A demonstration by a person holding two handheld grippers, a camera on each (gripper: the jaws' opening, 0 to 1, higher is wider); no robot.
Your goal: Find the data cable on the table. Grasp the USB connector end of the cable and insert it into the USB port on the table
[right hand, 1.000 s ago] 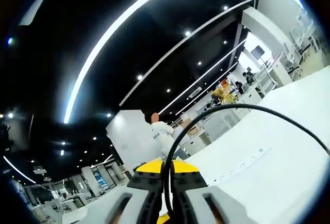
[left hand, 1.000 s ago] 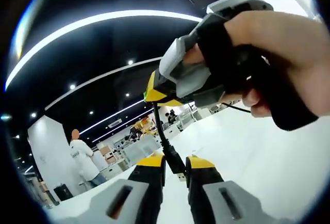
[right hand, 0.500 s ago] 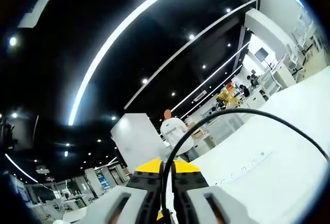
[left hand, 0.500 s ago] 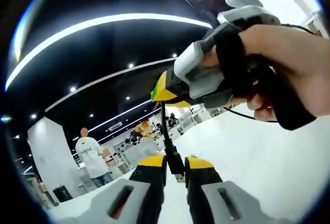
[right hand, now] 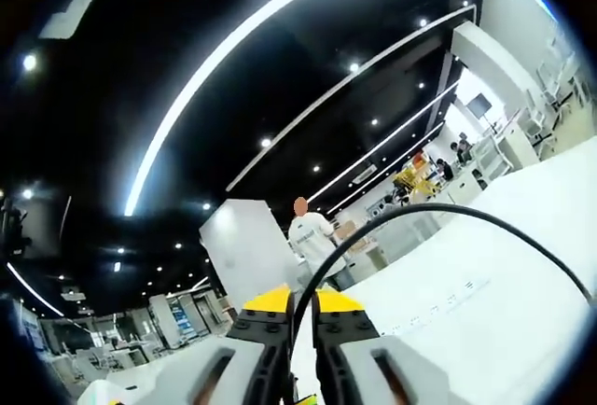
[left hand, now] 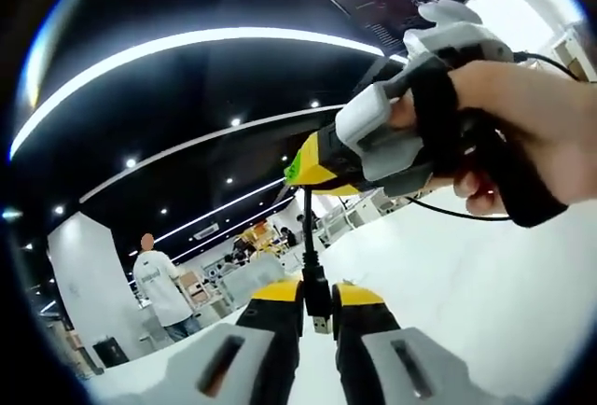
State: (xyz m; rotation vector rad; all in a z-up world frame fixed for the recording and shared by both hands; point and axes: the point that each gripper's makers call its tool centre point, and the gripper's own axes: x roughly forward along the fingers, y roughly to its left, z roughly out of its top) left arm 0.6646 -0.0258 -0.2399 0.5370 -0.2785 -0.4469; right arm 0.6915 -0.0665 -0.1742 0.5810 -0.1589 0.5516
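Step in hand: a mid-air handover above the white surface (left hand: 466, 312). The plug is being lined up for a grip and is not yet in any port.
Plug: the plug (left hand: 318, 304) hangs metal end down, between the fingers of the left gripper (left hand: 317, 295).
Cable: the black cable (left hand: 308, 232) runs straight up from the plug to the right gripper (left hand: 312, 158). In the right gripper view the rest of it arcs away over the surface toward the near edge.
Right fingers: pressed together on the cable a short way back from the plug, and a hand (left hand: 522, 134) wraps the handle.
Left fingers: nearly together, one on each side of the plug — whether they already pinch it I cannot tell.
Port: a white strip (right hand: 438, 304) with a row of small openings lies farther out on the surface. Which opening is the USB one is too small to tell.
Next move: probably clamp the left fingers squarely on the plug body, let the right fingers go, then turn the metal end toward the strip — a crooked grip would likely make insertion jam.
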